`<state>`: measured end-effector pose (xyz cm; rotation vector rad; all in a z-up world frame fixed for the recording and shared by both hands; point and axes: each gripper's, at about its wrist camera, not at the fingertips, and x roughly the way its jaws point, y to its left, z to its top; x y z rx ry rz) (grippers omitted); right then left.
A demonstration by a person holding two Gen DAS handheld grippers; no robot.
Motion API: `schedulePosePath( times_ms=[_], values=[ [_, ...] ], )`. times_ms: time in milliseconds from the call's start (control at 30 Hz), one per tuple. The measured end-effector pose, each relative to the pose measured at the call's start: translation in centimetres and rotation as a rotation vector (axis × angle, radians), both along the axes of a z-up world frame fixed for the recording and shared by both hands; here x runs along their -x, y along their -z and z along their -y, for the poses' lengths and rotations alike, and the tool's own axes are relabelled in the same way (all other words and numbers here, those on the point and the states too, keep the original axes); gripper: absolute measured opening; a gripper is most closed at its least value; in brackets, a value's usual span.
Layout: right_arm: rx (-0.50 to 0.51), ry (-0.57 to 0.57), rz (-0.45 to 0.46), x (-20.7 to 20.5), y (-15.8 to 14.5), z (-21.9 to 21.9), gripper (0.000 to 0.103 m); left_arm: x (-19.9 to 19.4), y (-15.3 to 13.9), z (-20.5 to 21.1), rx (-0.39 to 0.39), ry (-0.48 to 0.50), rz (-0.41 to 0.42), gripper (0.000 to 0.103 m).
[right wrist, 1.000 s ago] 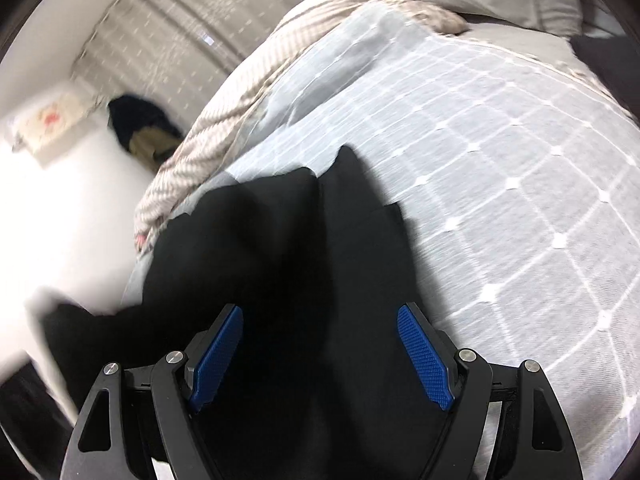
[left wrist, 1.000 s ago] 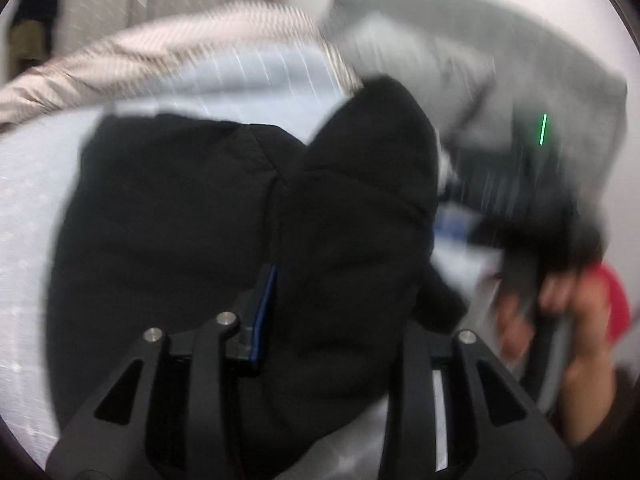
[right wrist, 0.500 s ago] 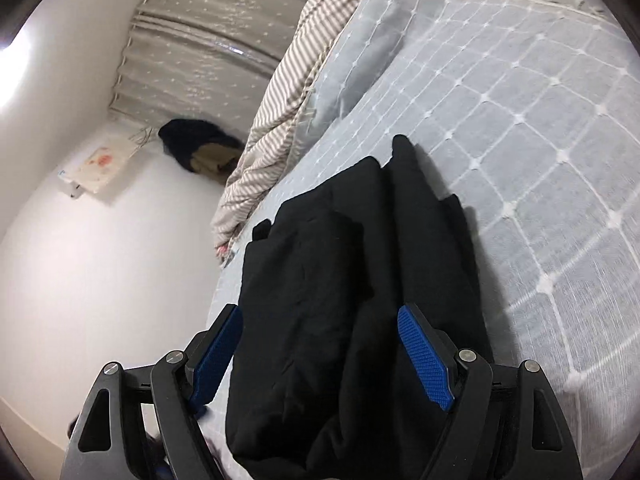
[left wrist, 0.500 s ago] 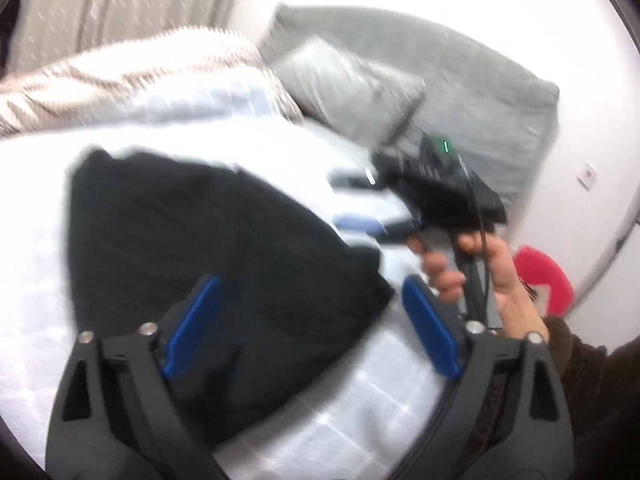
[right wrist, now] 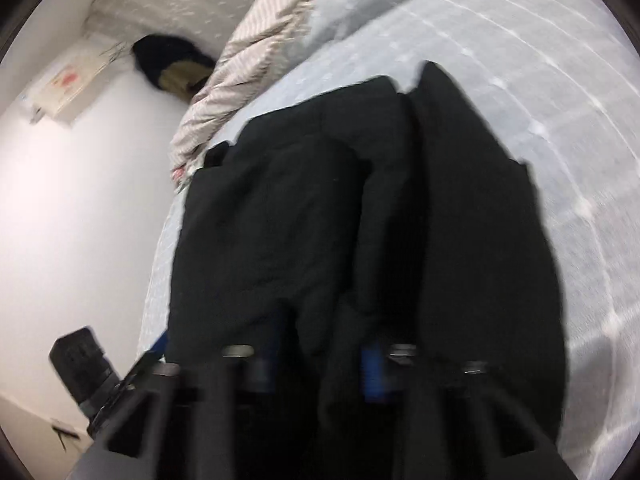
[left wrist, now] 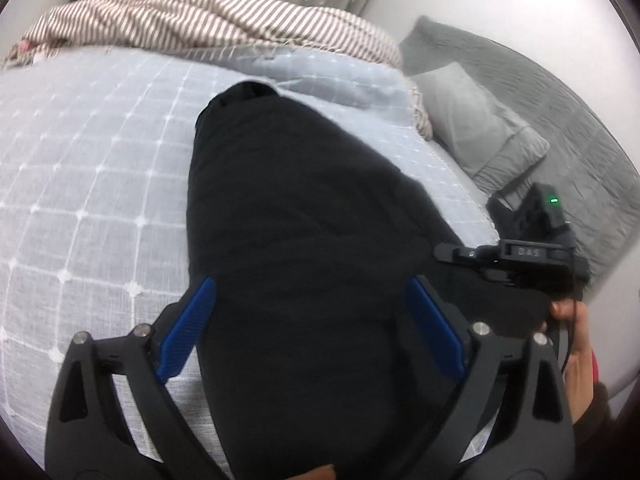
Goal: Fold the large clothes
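Left wrist view: your left gripper [left wrist: 310, 320] stands with its jaws spread wide, and they have just been opening. A second ago they were pinched on a fold of the black garment [left wrist: 304, 216]; now the blue pads [left wrist: 186, 326] sit on either side of the cloth, pressing nothing. The garment lies as a long folded strip on the checked bedspread [left wrist: 92, 168], running from the near edge of the bed up toward the striped blanket [left wrist: 208, 20] at the far edge. Your right gripper [left wrist: 516, 254] shows at the near right corner of the bed, low against the garment's right edge, beside the grey pillow [left wrist: 476, 120].

Right wrist view: the picture is smeared, but your right gripper [right wrist: 320, 364] has just been closing, and its two blue pads [right wrist: 372, 372] now stand close together with a ridge of the black garment [right wrist: 360, 220] between them. It appears to be gripping that ridge, where half a second ago the jaws straddled the cloth wide apart. The garment's folded layers lie flat ahead, toward the left edge of the bed.

The hold has passed from your left hand to your right. You've likely set one fold down and are starting the next from the near end.
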<state>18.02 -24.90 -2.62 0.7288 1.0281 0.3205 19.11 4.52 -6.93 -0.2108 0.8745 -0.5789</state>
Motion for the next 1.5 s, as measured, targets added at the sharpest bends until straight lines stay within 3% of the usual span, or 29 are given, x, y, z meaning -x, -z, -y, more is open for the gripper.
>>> schedulePosePath(
  times_ms=[100, 200, 267, 333, 367, 433, 500, 733, 867, 1033, 1167, 1233, 1300, 1400, 1433, 1467, 1500],
  values=[
    [0.079, -0.003, 0.087, 0.3, -2.1, -0.7, 0.016, -0.1, 0.1, -0.3, 0.030, -0.012, -0.015, 0.099],
    [0.070, 0.060, 0.169, 1.9, -4.3, 1.2, 0.015, 0.1, 0.2, -0.5, 0.053, -0.014, -0.016, 0.099],
    [0.089, 0.103, 0.181, 2.3, -4.5, 2.9, 0.015, 0.1, 0.6, -0.5, 0.061, -0.011, -0.026, 0.099],
    [0.103, 0.132, 0.136, 2.6, -3.2, 5.0, 0.016, 0.1, 1.0, 0.0, 0.066, 0.001, -0.047, 0.099],
    [0.107, 0.120, 0.096, 2.8, -2.0, 5.7, 0.018, 0.0, 1.4, 0.4, 0.058, 0.009, -0.063, 0.099],
    [0.104, 0.114, 0.018, 3.3, -0.1, 6.4, 0.035, -0.1, 1.9, 1.1, 0.048, 0.019, -0.077, 0.099],
    [0.056, 0.151, 0.004, 4.6, 0.4, 7.5, 0.040, 0.0, 2.0, 1.6, 0.044, 0.024, -0.076, 0.099],
    [-0.068, 0.205, 0.023, 9.4, -2.5, 9.7, 0.065, 0.2, 1.9, 1.3, 0.049, 0.009, -0.076, 0.099],
    [-0.096, 0.168, -0.021, 11.9, -2.3, 8.0, 0.071, 0.6, 1.5, 1.6, 0.024, 0.007, -0.048, 0.099],
    [-0.273, 0.148, -0.025, 13.0, -1.8, 6.7, 0.080, 1.3, 1.1, 2.1, -0.007, 0.007, -0.014, 0.099],
    [-0.204, 0.149, -0.034, 11.4, -1.7, 5.2, 0.076, 1.7, 0.9, 2.3, -0.013, 0.011, 0.005, 0.099],
    [-0.163, 0.122, -0.055, 10.3, -1.0, 3.9, 0.047, 1.8, 0.8, 2.3, -0.019, 0.009, 0.012, 0.099],
    [-0.086, 0.092, -0.006, 10.1, -2.2, 2.7, 0.039, 2.0, 0.8, 2.4, -0.024, 0.008, 0.022, 0.099],
    [-0.002, 0.052, 0.248, 12.6, -5.5, 2.0, 0.037, 2.2, 0.8, 2.1, -0.004, 0.010, 0.027, 0.099],
    [0.032, 0.042, 0.281, 13.2, -5.5, 1.9, 0.037, 2.2, 0.9, 2.1, 0.009, 0.012, 0.018, 0.099],
    [0.084, 0.030, 0.272, 13.5, -4.9, 1.8, 0.037, 2.1, 1.2, 2.1, 0.017, 0.017, -0.004, 0.099],
    [0.168, -0.003, 0.179, 13.5, -2.9, 1.4, 0.038, 2.0, 1.4, 2.2, 0.016, 0.021, -0.020, 0.099]
  ],
)
